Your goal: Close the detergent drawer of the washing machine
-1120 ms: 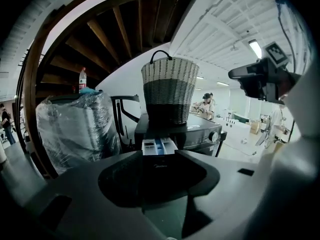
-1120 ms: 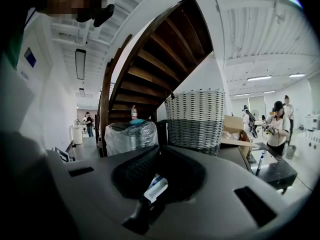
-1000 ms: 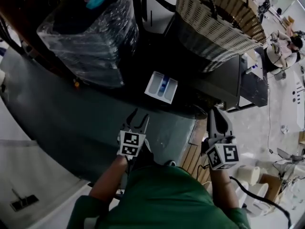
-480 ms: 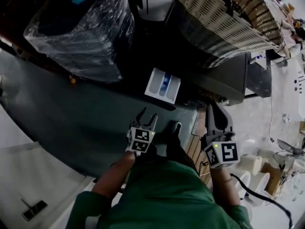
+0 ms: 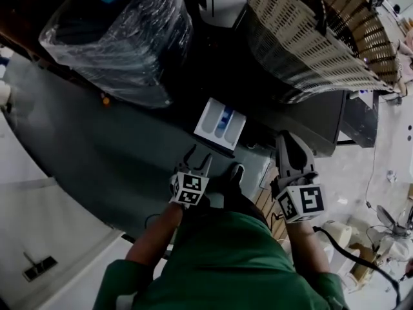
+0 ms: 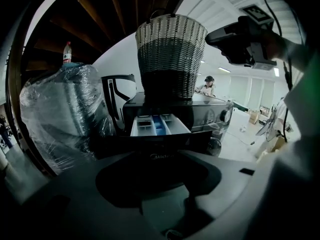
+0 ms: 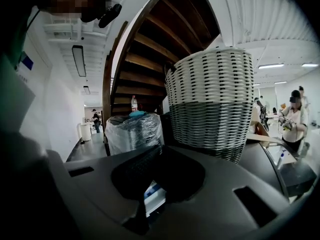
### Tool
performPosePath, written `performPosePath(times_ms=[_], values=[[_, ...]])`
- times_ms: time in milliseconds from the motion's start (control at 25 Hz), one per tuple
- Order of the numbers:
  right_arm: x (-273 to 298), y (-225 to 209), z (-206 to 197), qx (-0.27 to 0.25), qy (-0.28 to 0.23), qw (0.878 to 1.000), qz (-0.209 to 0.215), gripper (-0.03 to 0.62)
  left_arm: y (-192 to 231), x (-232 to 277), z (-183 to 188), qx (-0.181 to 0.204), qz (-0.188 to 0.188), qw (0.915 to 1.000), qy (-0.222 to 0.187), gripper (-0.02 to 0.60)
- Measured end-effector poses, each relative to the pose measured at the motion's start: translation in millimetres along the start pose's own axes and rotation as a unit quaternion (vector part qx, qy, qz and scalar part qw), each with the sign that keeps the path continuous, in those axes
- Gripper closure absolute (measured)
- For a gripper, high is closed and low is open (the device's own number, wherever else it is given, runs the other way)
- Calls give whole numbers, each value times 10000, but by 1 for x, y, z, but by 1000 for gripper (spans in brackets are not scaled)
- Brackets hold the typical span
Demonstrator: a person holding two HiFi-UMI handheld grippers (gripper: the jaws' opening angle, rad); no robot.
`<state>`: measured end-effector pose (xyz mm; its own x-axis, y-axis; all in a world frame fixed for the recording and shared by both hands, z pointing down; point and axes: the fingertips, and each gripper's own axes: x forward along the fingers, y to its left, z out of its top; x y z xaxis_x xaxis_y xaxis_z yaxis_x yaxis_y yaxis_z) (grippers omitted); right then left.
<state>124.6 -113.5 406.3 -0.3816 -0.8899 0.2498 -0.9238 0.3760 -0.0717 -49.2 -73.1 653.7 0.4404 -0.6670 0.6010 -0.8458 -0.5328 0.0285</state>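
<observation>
The white detergent drawer (image 5: 219, 123), with a blue compartment inside, stands pulled out from the dark washing machine (image 5: 310, 118). My left gripper (image 5: 197, 160) is open and empty, a short way in front of the drawer and slightly to its left. In the left gripper view the drawer (image 6: 160, 125) lies straight ahead, out of the machine's front (image 6: 210, 116). My right gripper (image 5: 288, 144) is shut with nothing in it, level with the machine's front corner, right of the drawer. In the right gripper view a bit of the drawer (image 7: 152, 194) shows low between the jaws.
A large woven basket (image 5: 310, 37) sits on the machine's top. A dark bundle wrapped in clear plastic (image 5: 122, 37) stands to the left of the machine. A wooden staircase (image 7: 150, 49) rises behind. People stand far off at the right (image 7: 292, 116).
My left gripper has shifted slightly right, toward the spot below the drawer. The right gripper has stayed about where it was. The drawer is still pulled out.
</observation>
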Motion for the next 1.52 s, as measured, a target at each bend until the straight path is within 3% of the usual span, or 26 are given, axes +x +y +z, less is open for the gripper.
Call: performPosePath(times_ms=[680, 1520], values=[[17, -37, -22, 45, 319, 9995, 7, 560, -5, 33, 4, -98, 203, 9997, -137, 342], [28, -75, -25, -51, 478, 9988, -69, 560, 11, 99, 59, -213, 150, 9990, -375, 342]])
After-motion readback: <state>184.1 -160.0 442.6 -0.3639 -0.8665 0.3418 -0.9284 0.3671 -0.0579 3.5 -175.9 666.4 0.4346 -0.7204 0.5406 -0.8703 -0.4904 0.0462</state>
